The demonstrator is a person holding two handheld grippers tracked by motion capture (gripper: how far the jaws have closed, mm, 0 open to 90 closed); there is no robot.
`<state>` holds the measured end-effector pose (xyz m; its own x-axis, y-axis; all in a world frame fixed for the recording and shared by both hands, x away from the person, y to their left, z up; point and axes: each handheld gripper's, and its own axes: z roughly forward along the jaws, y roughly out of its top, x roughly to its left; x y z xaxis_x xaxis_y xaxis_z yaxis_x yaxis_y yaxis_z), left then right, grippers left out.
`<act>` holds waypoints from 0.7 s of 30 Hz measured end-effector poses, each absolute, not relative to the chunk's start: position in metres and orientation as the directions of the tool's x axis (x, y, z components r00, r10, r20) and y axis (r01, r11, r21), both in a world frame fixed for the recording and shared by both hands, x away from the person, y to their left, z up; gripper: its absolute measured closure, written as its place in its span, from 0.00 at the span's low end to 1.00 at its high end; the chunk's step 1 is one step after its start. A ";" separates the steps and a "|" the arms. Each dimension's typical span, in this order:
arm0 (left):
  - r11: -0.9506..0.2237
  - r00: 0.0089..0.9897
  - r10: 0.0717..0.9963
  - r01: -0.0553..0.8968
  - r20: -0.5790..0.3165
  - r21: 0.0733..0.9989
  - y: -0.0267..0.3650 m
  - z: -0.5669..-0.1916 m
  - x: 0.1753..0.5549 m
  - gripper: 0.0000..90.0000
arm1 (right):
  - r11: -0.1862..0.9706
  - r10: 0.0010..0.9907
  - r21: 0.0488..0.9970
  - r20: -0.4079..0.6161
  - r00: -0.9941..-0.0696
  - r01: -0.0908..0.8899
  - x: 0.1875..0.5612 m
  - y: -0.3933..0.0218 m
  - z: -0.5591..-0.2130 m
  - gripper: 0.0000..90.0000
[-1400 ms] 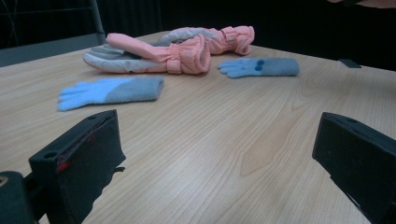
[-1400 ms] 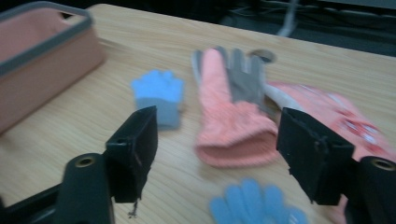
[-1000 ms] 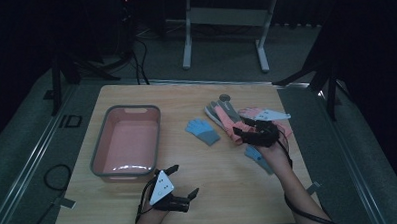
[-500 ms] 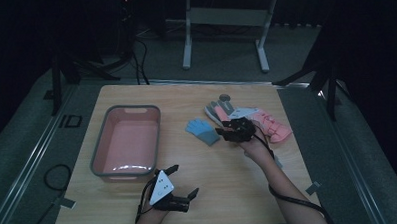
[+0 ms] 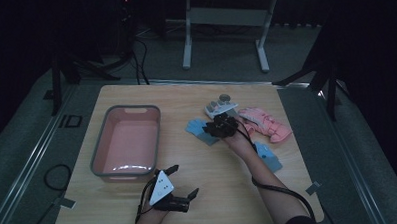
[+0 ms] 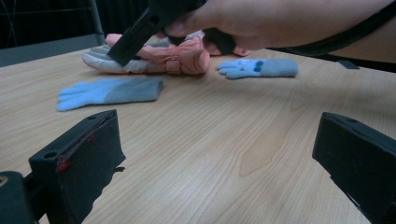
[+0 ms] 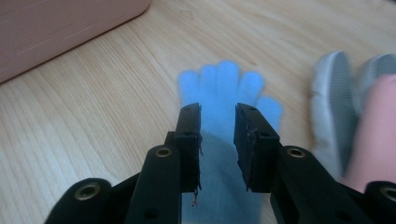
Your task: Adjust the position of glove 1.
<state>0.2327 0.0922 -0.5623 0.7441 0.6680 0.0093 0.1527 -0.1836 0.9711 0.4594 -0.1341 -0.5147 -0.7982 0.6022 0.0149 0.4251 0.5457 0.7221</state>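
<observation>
A flat light-blue knit glove (image 7: 224,93) lies right of the pink plastic bin (image 5: 127,139). The right gripper (image 7: 218,122) has come down over it, jaws narrowing but apart, likely about to pinch. The left gripper (image 5: 181,185) rests spread.

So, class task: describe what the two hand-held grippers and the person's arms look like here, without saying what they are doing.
Both tools are black. The left hand-held gripper carries a grey three-cornered plate with dark dots and thick, blocky jaws. The right hand-held gripper has flat rectangular jaws on arms with brass-ringed screw holes. A black cable trails along the bare right forearm to a dark sleeve.
</observation>
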 end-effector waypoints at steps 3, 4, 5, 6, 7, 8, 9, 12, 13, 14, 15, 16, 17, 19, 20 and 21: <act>-0.181 0.744 0.668 0.154 0.006 0.971 0.092 -0.562 0.233 0.02 | 0.554 0.607 0.701 0.029 -0.794 0.449 0.467 -0.127 -0.524 0.76; -0.181 0.745 0.667 0.154 0.006 0.971 0.092 -0.562 0.233 0.02 | 0.552 0.610 0.698 0.034 -0.791 0.456 0.468 -0.126 -0.526 0.75; -0.181 0.745 0.667 0.154 0.006 0.971 0.092 -0.562 0.233 0.02 | 0.551 0.617 0.695 0.035 -0.786 0.462 0.470 -0.125 -0.529 0.74; -0.183 0.745 0.667 0.153 0.008 0.971 0.092 -0.562 0.233 0.02 | 0.550 0.619 0.695 0.034 -0.785 0.463 0.470 -0.124 -0.531 0.74; -0.182 0.745 0.667 0.153 0.008 0.971 0.092 -0.562 0.233 0.02 | 0.546 0.626 0.694 0.035 -0.779 0.469 0.471 -0.124 -0.534 0.74; -0.184 0.746 0.666 0.152 0.009 0.971 0.092 -0.562 0.233 0.02 | 0.548 0.627 0.692 0.032 -0.778 0.470 0.472 -0.124 -0.536 0.74; -0.184 0.746 0.666 0.154 0.009 0.971 0.092 -0.562 0.233 0.02 | 0.554 0.627 0.689 0.023 -0.779 0.467 0.473 -0.124 -0.539 0.73; -0.182 0.746 0.666 0.155 0.006 0.971 0.092 -0.562 0.233 0.02 | 0.571 0.630 0.671 0.013 -0.777 0.474 0.475 -0.122 -0.547 0.72; -0.181 0.746 0.666 0.155 0.005 0.971 0.093 -0.562 0.233 0.02 | 0.566 0.632 0.674 0.015 -0.774 0.475 0.475 -0.122 -0.548 0.73; -0.181 0.746 0.666 0.156 0.005 0.971 0.093 -0.562 0.233 0.02 | 0.561 0.635 0.677 0.018 -0.772 0.477 0.475 -0.122 -0.548 0.74; -0.181 0.746 0.666 0.156 0.004 0.971 0.093 -0.562 0.233 0.02 | 0.560 0.635 0.682 0.012 -0.773 0.471 0.474 -0.123 -0.549 0.75; -0.181 0.746 0.666 0.156 0.005 0.971 0.093 -0.562 0.233 0.02 | 0.561 0.630 0.691 0.001 -0.777 0.455 0.472 -0.123 -0.551 0.77; -0.182 0.746 0.666 0.156 0.005 0.971 0.092 -0.562 0.233 0.02 | 0.560 0.628 0.695 -0.001 -0.778 0.451 0.472 -0.123 -0.551 0.78; -0.182 0.745 0.667 0.156 0.005 0.971 0.092 -0.562 0.233 0.02 | 0.549 0.630 0.703 0.007 -0.776 0.453 0.471 -0.124 -0.552 0.84; -0.182 0.745 0.666 0.156 0.005 0.971 0.092 -0.562 0.233 0.02 | 0.547 0.634 0.702 0.009 -0.773 0.457 0.470 -0.124 -0.552 0.87; -0.181 0.745 0.667 0.157 0.004 0.971 0.092 -0.562 0.233 0.02 | 0.545 0.638 0.701 0.009 -0.770 0.460 0.470 -0.123 -0.552 0.89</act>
<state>0.2329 0.0925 -0.5623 0.7450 0.6670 0.0038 0.1570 -0.1809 0.9709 0.4696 -0.1228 -0.5522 -0.7700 0.6380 0.0093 0.4601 0.5450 0.7009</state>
